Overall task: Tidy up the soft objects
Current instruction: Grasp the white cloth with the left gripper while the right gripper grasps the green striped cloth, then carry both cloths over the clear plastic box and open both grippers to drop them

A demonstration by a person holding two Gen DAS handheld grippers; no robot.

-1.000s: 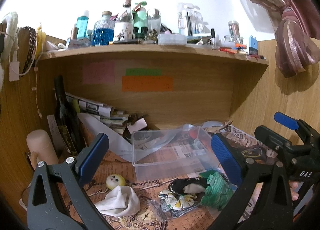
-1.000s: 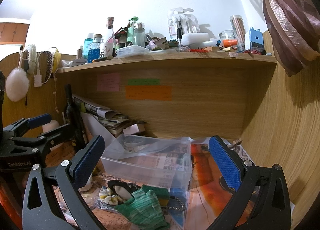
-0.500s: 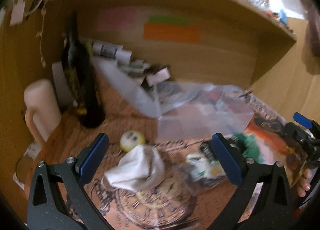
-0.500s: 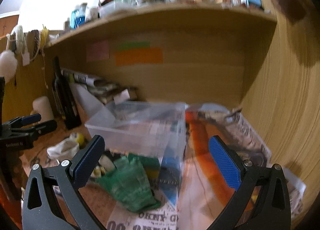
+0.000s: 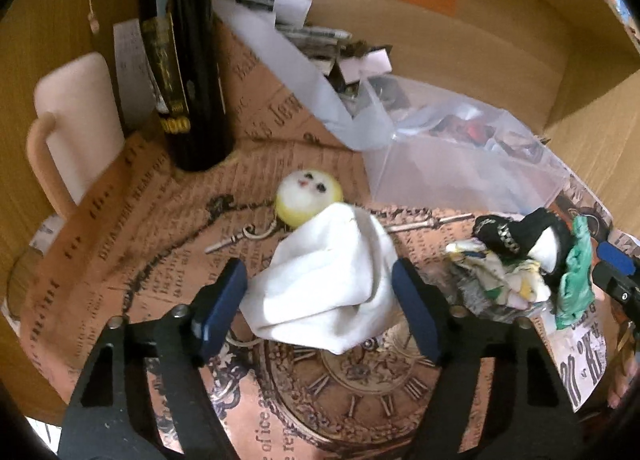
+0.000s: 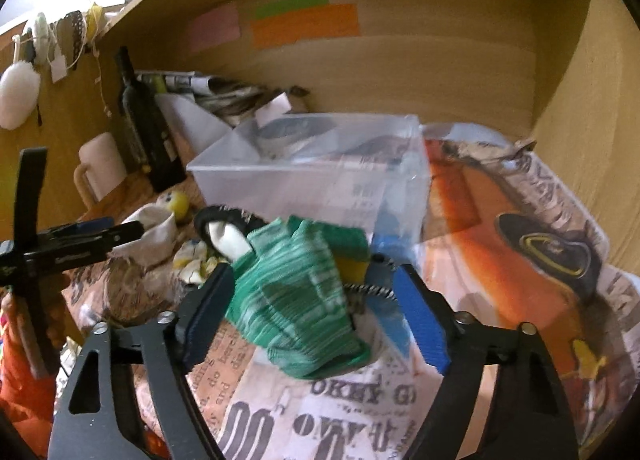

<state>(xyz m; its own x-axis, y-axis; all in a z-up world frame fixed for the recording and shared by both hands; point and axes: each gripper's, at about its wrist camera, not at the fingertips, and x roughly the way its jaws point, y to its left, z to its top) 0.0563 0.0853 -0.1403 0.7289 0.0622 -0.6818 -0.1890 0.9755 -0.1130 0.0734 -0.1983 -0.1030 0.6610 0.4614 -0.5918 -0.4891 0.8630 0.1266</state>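
A crumpled white cloth [image 5: 326,280] lies on the printed table cover, and my left gripper [image 5: 320,306] is open around it, one pad on each side. A green striped sock [image 6: 298,300] lies in front of the clear plastic box [image 6: 320,175], and my right gripper [image 6: 310,316] is open around it. A black-and-white sock [image 5: 528,236] and a patterned cloth [image 5: 496,280] lie between the two. The white cloth also shows in the right wrist view [image 6: 154,234]. The box also shows in the left wrist view [image 5: 460,155].
A dark wine bottle [image 5: 184,59] and a pink mug [image 5: 76,123] stand at the left. A small yellow plush ball [image 5: 310,195] with a key chain lies behind the white cloth. Rolled newspapers [image 5: 280,11] lie at the back wall. Wooden side walls enclose the desk.
Both grippers have tilted down and moved in low over the table. The left now straddles the white cloth, the right straddles the green sock. Both jaws have narrowed.
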